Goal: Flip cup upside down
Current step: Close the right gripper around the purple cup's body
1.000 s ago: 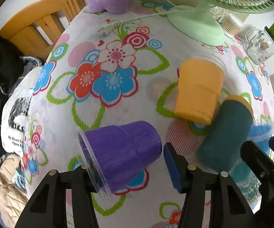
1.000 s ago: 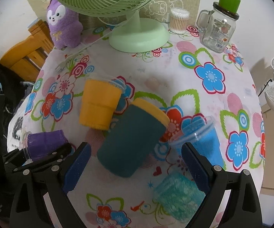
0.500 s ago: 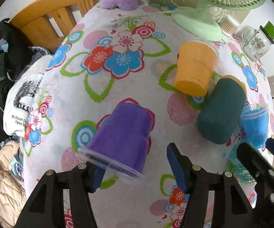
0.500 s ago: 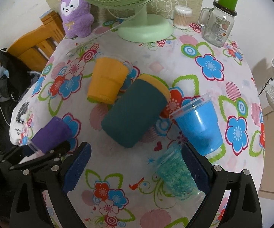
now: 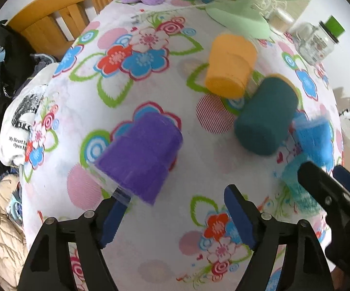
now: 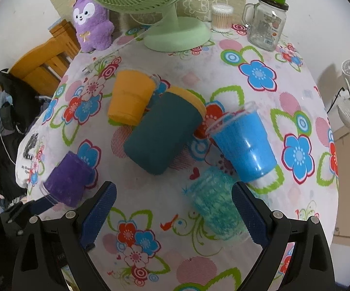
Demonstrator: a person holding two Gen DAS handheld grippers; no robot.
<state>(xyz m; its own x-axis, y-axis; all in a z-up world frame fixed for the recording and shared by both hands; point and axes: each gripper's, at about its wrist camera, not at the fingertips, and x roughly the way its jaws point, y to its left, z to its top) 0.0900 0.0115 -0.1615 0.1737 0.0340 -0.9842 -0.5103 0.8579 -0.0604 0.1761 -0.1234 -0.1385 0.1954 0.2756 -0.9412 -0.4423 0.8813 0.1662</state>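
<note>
A purple cup stands upside down on the flowered tablecloth, rim down, just ahead of my left finger; it also shows in the right wrist view. My left gripper is open and empty, pulled back behind the cup. My right gripper is open and empty above the cloth, with a teal textured cup at its right finger. An orange cup, a dark teal cup and a blue cup sit mouth-down or tilted mid-table.
A green fan, a purple plush toy, a glass jar with a green lid and a cotton swab tub stand at the back. A wooden chair and clothes lie left of the table.
The purple cup went from lying on its side between my left fingers to standing rim down on the cloth. My left gripper has let it go and drawn back. Both grippers rose.
</note>
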